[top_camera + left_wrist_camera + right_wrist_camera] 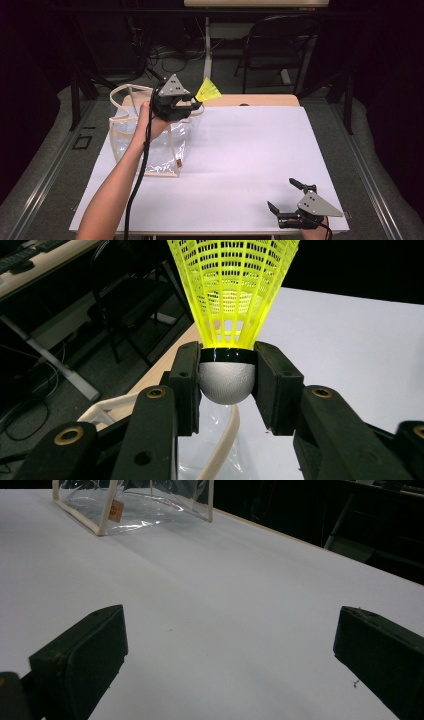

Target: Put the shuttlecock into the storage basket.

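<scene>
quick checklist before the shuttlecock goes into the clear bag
1. Grip: left tongs shut on the yellow shuttlecock at its grey cork base: ok.
2. Shuttlecock seated straight between the pads, skirt pointing away from the tongs: ok.
3. Clear bag standing on the white table under the left hand: ok.
4. Bag mouth open wide enough: cannot tell.
5. Right tongs open, resting near the table's front edge, away from the bag: ok.
</scene>
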A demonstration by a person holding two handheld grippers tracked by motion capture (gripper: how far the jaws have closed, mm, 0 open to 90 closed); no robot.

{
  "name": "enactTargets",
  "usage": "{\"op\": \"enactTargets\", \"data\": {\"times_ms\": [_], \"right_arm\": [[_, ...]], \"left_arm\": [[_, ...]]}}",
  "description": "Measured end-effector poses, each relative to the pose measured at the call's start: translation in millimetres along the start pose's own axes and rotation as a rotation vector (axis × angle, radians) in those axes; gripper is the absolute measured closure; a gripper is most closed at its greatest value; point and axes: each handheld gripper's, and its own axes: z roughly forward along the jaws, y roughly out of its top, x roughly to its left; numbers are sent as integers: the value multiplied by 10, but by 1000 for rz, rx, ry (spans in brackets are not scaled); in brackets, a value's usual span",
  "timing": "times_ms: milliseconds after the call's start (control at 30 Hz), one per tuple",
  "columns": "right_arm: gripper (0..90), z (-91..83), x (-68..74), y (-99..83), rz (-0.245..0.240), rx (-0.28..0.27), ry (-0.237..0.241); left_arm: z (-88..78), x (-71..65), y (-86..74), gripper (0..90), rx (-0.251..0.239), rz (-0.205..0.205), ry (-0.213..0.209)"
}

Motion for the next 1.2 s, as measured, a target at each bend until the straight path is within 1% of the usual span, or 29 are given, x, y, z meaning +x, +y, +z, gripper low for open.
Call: {"op": "enactTargets", "data": {"times_ms": [133,233,1200], "right_arm": [[5,1,-2,0,-1,0,-2],[5,2,-2,-1,-2,1,-1],[6,11,-3,-3,1,3,1]], "left_arm": [[-6,34,-21,651,-1,-16,1],[-14,58,-34,651,-1,-21,3],[-191,276,-158,651,6,-60,73]]}}
